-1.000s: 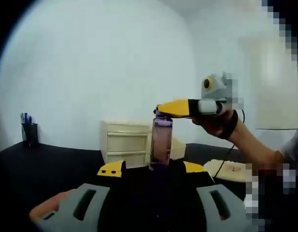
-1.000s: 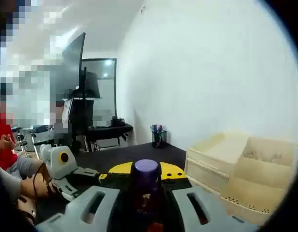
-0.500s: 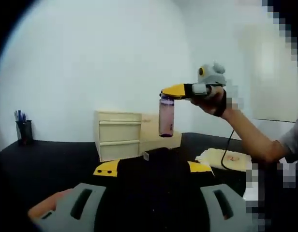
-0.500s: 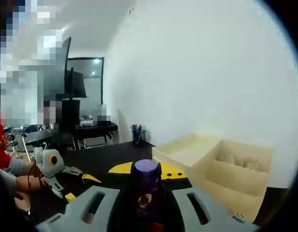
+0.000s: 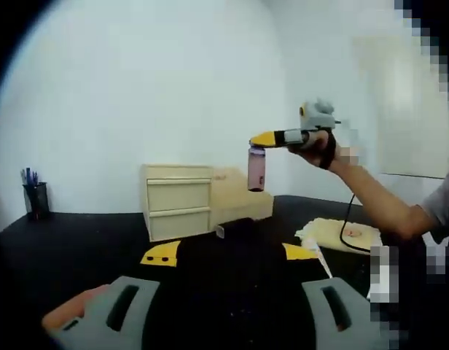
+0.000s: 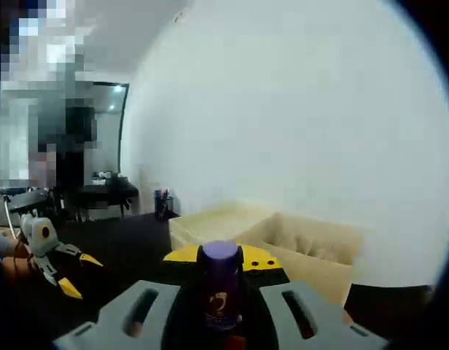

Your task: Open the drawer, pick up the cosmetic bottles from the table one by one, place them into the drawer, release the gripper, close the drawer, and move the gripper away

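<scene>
Above open drawer (image 6: 312,244), right claw (image 6: 221,273) clamps bottle (image 6: 221,288); pen cup (image 5: 36,200) aside.

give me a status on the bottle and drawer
Right gripper shut on purple-capped bottle, held high. Open drawer ahead. Left gripper low, state unclear. Path looks clear.

I count one purple-capped cosmetic bottle (image 6: 221,288), one wooden drawer cabinet (image 5: 176,200) with two closed drawers and one pulled open, one pen cup (image 5: 36,200), my two grippers, left (image 5: 232,255) and right (image 6: 223,259)

Bright, soft-focus, fisheye-warped edges
</scene>
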### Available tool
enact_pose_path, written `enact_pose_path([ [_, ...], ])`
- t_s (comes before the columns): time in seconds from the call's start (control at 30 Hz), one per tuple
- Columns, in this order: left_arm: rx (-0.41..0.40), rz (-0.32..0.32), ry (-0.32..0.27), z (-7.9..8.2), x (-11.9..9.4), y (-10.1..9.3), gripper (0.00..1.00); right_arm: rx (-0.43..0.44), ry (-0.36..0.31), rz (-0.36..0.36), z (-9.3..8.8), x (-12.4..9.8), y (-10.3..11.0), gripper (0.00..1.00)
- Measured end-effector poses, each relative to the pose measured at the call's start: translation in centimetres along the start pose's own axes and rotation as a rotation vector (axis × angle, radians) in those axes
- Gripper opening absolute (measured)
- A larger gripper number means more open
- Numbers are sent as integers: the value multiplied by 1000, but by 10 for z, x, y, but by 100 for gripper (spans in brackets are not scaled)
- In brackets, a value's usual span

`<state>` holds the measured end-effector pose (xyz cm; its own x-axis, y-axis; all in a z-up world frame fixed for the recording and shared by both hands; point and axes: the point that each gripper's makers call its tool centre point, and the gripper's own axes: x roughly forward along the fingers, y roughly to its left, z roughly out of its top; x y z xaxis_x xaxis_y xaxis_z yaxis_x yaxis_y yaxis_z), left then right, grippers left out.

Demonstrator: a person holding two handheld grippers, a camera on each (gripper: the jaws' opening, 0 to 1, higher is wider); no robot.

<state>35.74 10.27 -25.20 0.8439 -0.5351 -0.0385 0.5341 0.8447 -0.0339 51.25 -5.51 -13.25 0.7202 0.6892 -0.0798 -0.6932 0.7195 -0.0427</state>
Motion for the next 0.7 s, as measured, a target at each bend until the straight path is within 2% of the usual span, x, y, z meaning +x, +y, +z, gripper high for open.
enact_pose_path([
  [0.07, 4, 2, 3, 1, 0, 6, 47, 19, 11, -40, -6, 1, -16, 15],
  [0.23, 10, 7, -3, 1, 0, 3, 47, 86, -5, -95, -13, -2, -48, 15],
  [0.33, 9, 6, -3, 1, 0, 3, 47, 65, -15, -160, -15, -4, -67, 15],
  [0.6, 22, -3, 10, -4, 2, -4, 47, 56, -5, -212, -28, -12, -75, 15],
  [0.7, 27, -5, 14, -3, 2, 0, 47, 29, 8, -241, -26, -11, -89, 15],
])
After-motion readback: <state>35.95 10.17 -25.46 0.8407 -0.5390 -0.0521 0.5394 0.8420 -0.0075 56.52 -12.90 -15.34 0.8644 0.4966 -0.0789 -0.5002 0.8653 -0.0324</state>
